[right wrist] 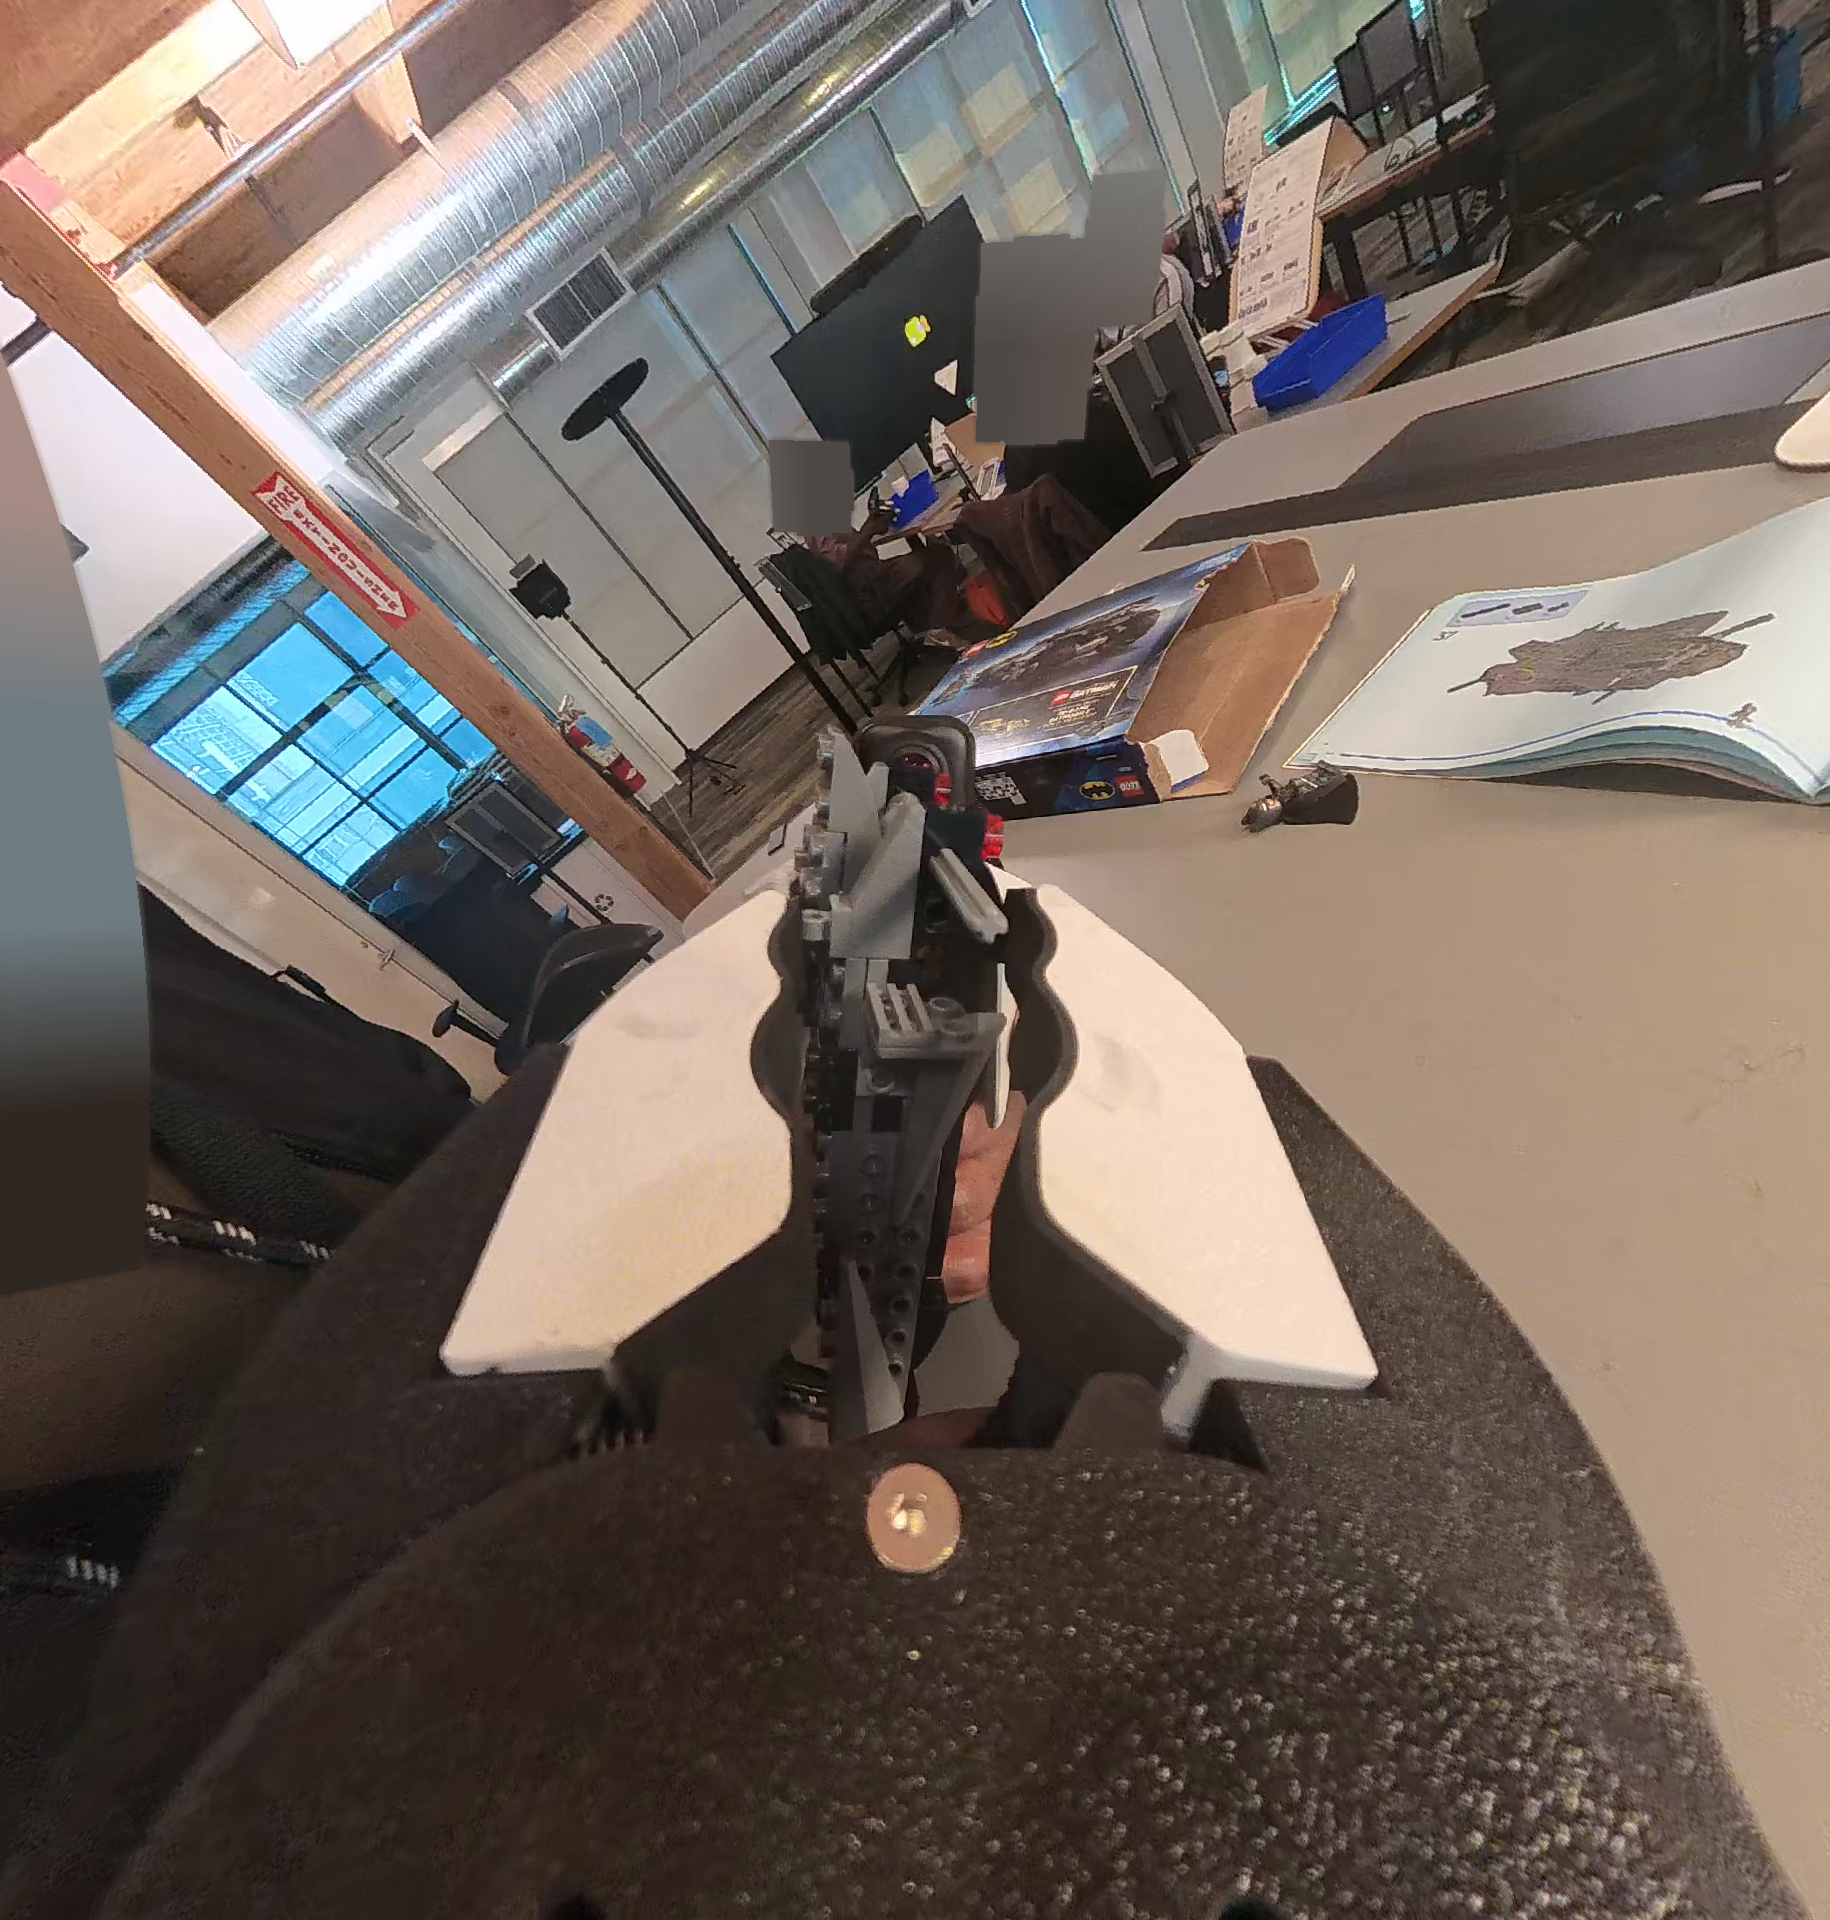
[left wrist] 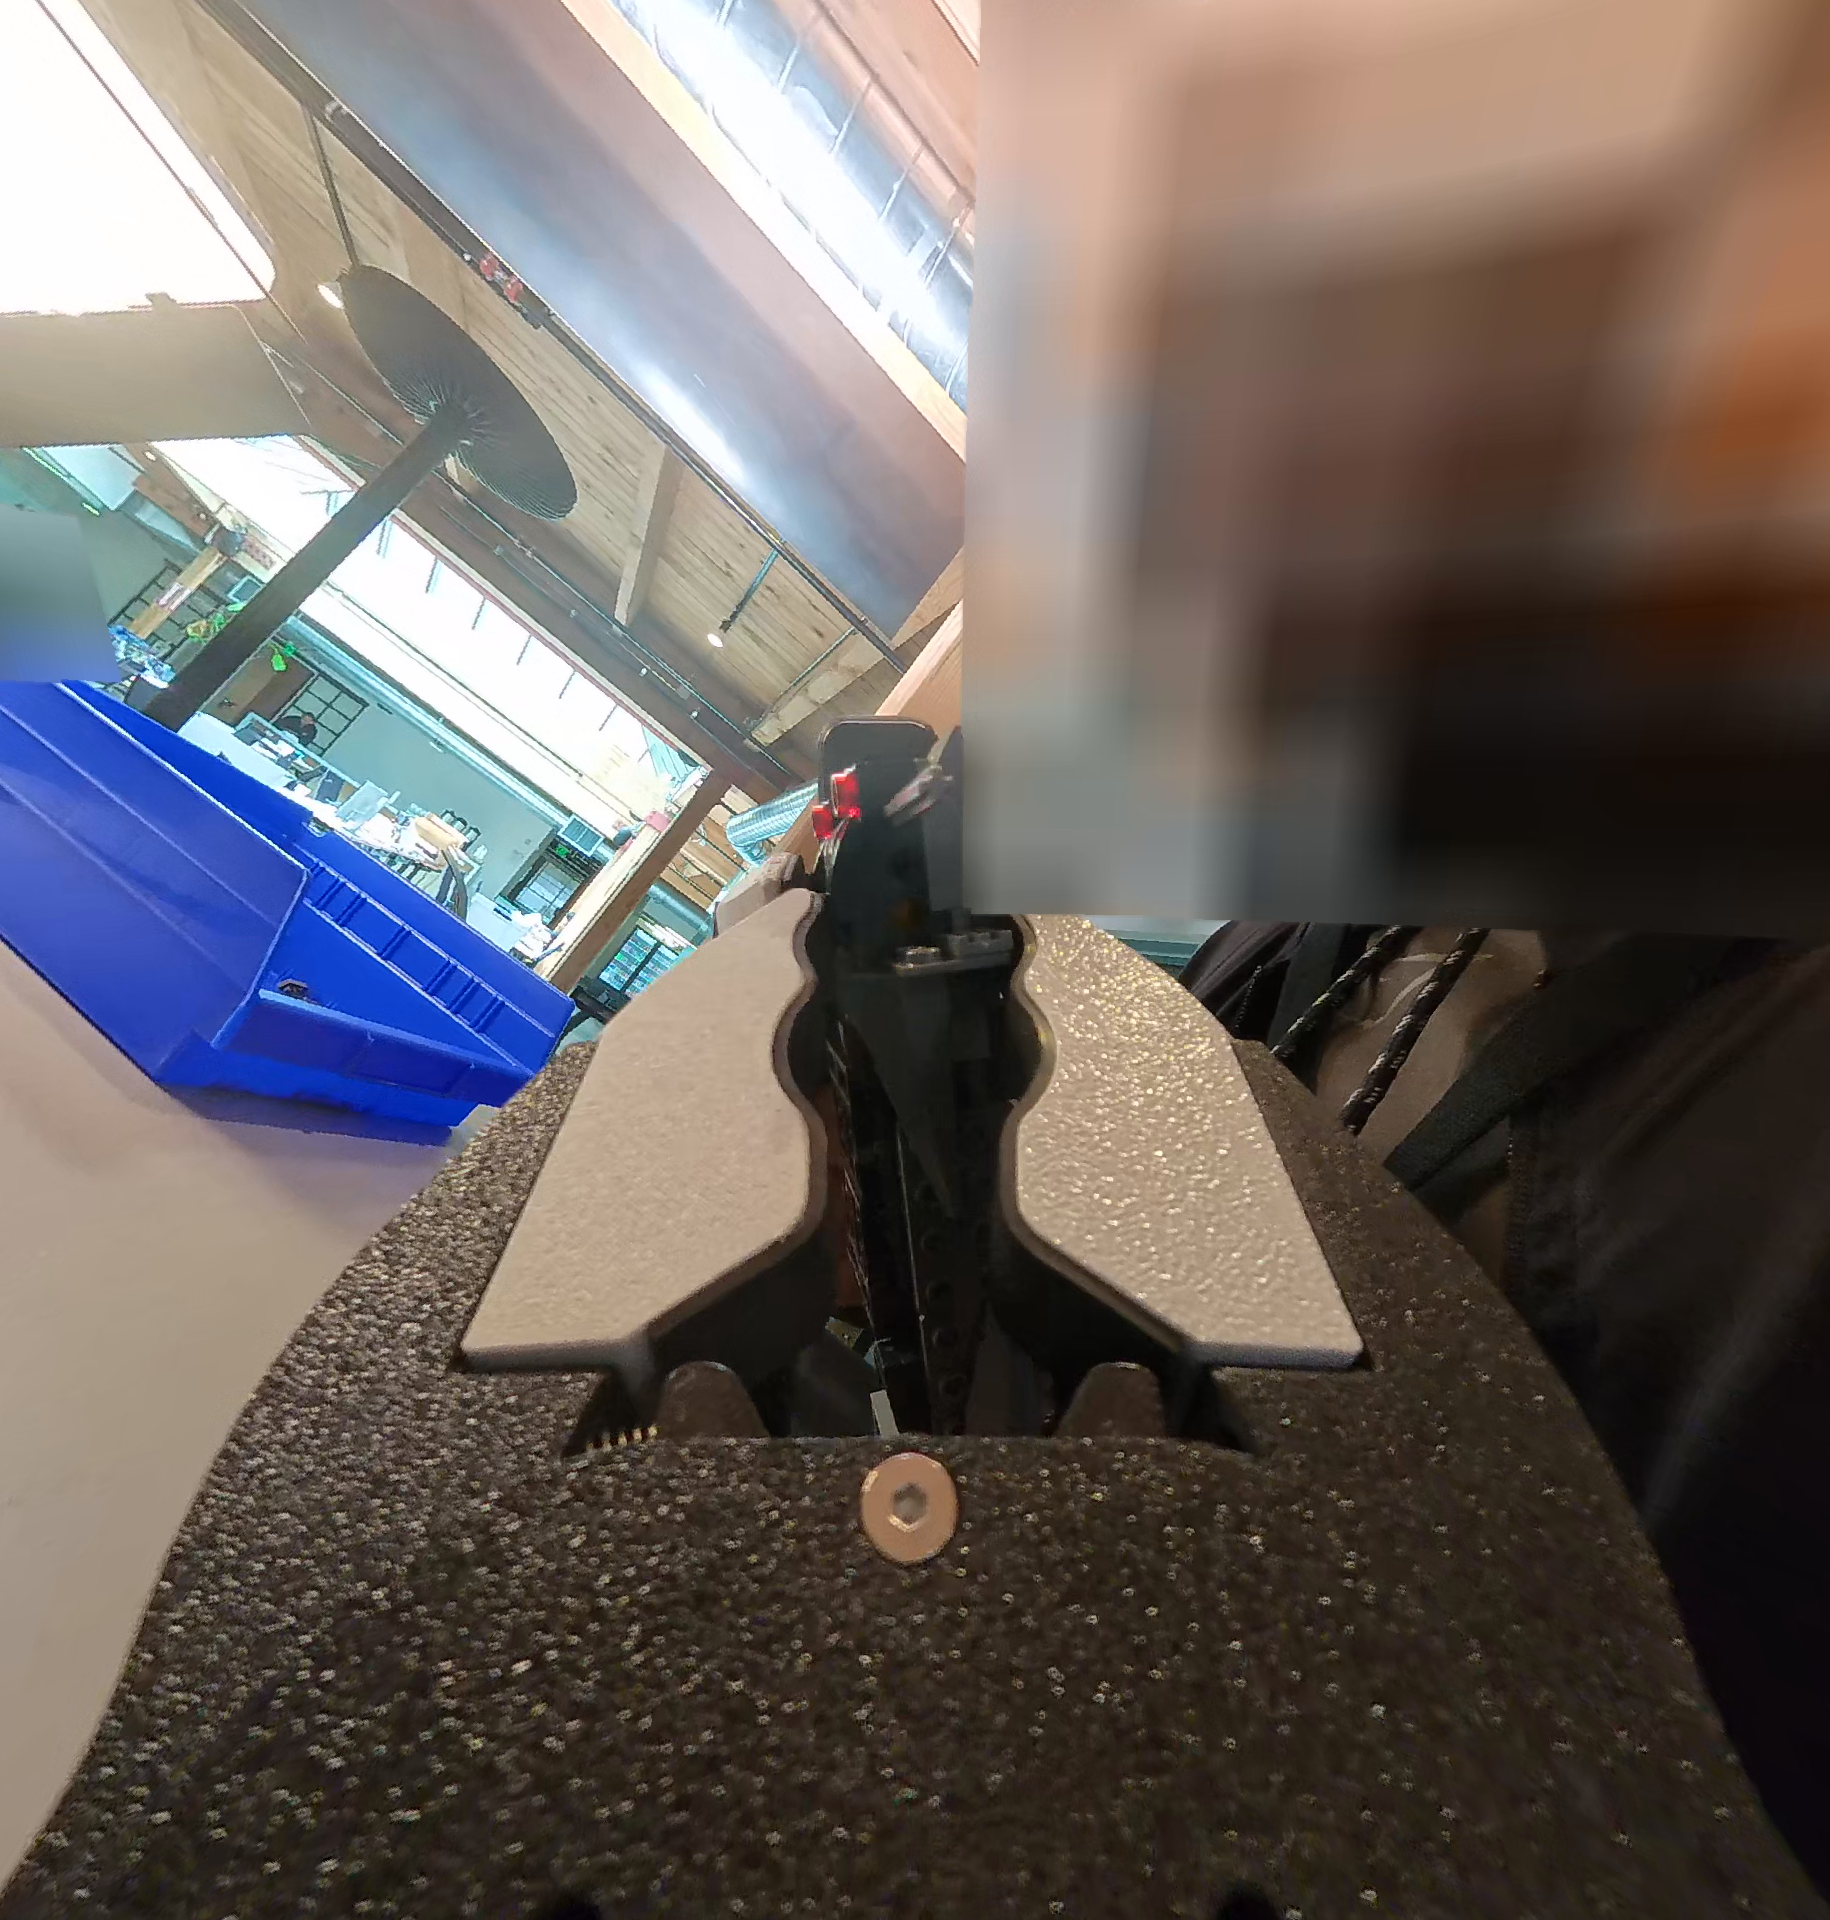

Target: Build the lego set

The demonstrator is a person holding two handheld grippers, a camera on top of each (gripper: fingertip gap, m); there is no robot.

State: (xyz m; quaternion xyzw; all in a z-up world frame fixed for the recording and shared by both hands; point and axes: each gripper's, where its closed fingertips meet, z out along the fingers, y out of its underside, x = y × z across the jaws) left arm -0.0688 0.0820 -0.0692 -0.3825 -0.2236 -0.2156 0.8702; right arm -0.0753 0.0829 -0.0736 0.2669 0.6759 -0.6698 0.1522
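Note:
My left gripper (left wrist: 916, 935) is shut on a black and grey toy brick model (left wrist: 890, 1049) with small red parts (left wrist: 833, 805) near its far end. My right gripper (right wrist: 895, 914) is shut on the same model (right wrist: 869, 1091), whose grey wedge plates and black body fill the space between its fingers. The two grippers hold the model from opposite ends, above the table. The other gripper's dark camera housing shows beyond the model in the right wrist view (right wrist: 916, 753) and in the left wrist view (left wrist: 875, 743). A hand shows under the model.
A blue plastic bin (left wrist: 215, 935) sits on the grey table (left wrist: 111, 1299) at left. In the right wrist view an opened toy box (right wrist: 1098, 686), an open instruction booklet (right wrist: 1617, 675) and a small dark brick part (right wrist: 1306, 800) lie on the table (right wrist: 1462, 1091). A person in dark clothing (left wrist: 1669, 1247) is close by. My left and right fingertips are right by each other.

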